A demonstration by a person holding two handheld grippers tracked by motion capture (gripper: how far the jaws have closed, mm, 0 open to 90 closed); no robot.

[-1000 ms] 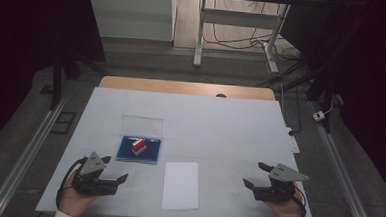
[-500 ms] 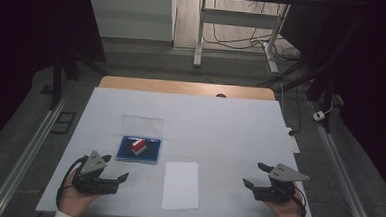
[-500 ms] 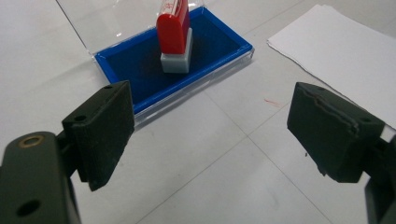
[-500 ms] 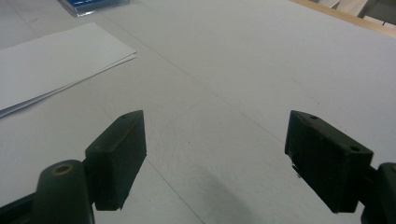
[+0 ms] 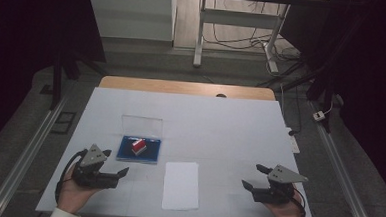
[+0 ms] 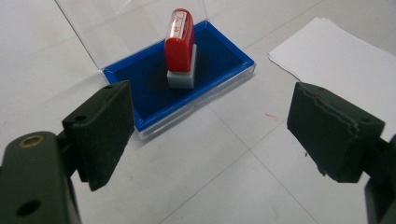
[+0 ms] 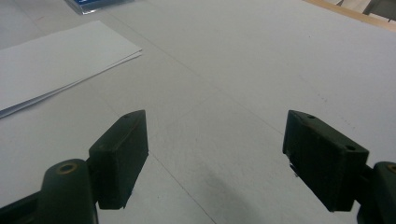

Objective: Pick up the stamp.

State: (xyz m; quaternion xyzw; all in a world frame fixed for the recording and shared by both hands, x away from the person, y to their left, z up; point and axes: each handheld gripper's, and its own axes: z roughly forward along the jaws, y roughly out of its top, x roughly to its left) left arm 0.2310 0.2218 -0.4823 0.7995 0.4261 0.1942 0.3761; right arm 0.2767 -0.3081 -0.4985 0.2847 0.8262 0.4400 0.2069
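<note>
1. Table (image 5: 220,120): white top with a wooden strip along the far edge.
2. Ink pad case (image 5: 138,150): blue, clear lid open, lies left of centre.
3. Paper sheets (image 5: 181,185): white stack near the front edge, just right of the case.

Glossy red plastic stamp (image 6: 180,35); clear plastic case (image 6: 159,100) with matt blue pad; matt paper sheets (image 6: 336,51); smooth white counter (image 5: 220,125).

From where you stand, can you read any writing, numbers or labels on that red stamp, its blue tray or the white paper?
Red plastic stamp standing in the blue ink pad tray: a white label on its top bears red marks, too small and blurred to read.
White sheet of paper: blank on the side that shows.
Blue ink pad tray and its clear lid: no text to be seen.
</note>
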